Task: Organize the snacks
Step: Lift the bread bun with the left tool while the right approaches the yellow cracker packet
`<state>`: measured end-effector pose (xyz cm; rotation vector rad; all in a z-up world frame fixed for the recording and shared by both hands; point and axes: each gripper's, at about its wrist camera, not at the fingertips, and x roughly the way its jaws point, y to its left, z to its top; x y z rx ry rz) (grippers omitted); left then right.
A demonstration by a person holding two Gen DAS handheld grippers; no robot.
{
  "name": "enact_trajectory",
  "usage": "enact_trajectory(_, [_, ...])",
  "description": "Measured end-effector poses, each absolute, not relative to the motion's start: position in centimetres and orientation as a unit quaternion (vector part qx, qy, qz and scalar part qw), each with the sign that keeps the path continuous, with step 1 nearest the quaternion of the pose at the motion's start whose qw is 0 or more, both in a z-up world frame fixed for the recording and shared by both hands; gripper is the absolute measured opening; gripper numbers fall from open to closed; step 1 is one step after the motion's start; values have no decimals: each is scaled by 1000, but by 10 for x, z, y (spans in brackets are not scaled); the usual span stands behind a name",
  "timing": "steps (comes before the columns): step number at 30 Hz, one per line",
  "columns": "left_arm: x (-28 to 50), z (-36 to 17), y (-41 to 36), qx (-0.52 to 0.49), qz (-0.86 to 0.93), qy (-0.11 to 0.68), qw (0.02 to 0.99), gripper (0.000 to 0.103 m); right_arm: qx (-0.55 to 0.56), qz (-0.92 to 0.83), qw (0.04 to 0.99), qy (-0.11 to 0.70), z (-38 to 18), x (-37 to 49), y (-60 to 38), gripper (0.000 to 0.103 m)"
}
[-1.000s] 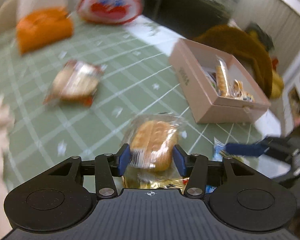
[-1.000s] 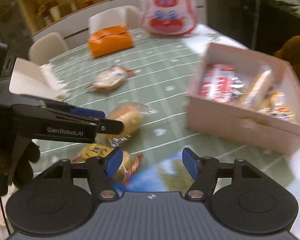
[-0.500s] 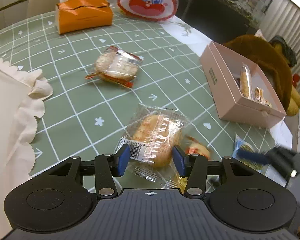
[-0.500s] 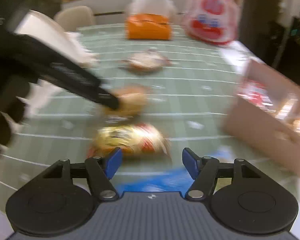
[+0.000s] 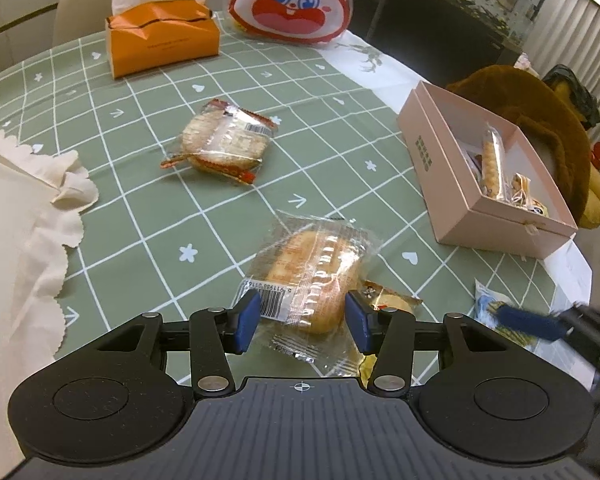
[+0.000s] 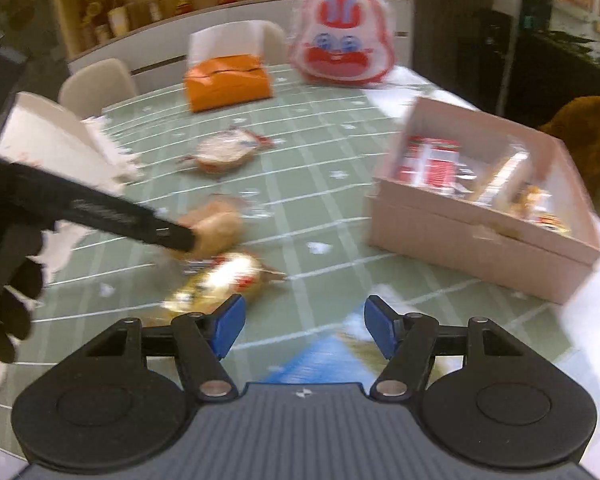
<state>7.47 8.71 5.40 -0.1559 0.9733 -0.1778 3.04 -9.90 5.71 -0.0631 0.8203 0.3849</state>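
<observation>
Left claw [image 5: 300,316] stands spread around the clear-wrapped bread snack [image 5: 314,268], one blue pad on each side of the near end; I see crinkled film between pads and bun, so I judge the pads not yet pressing. Just right of that claw, partly under the bread, lies a gold-wrapped snack [image 5: 384,300]. Farther ahead and left sits a cracker pack [image 5: 224,142]; the pink box [image 5: 440,160], with packets inside, stands ahead and right on the green desk [image 5: 140,208].

Right claw [image 6: 304,328] hangs spread and empty above a blue packet [image 6: 320,360].

My reading: the bread is light and soft, its film slippery and springy. I would pinch across the bun's middle, not the loose seal edges, and gently, since squeezing would crush it.
</observation>
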Motion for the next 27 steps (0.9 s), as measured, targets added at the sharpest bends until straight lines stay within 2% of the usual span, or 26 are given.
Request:
enact_trajectory(7, [75, 61, 94, -81, -81, 462, 879, 51, -45, 208, 883, 418, 40, 44, -50, 69])
enact_trajectory(14, [76, 79, 118, -129, -86, 408, 900, 51, -44, 158, 896, 413, 38, 48, -79, 69])
enact_trajectory(19, [86, 79, 98, -58, -133, 402, 904, 51, -33, 127, 898, 420, 39, 44, -109, 69])
enact_trajectory(23, [90, 63, 70, 37, -152, 429, 890, 52, -20, 123, 898, 423, 41, 39, -120, 69])
enact_trajectory(27, [96, 50, 63, 53, -146, 441, 884, 72, -31, 135, 897, 421, 42, 33, -115, 69])
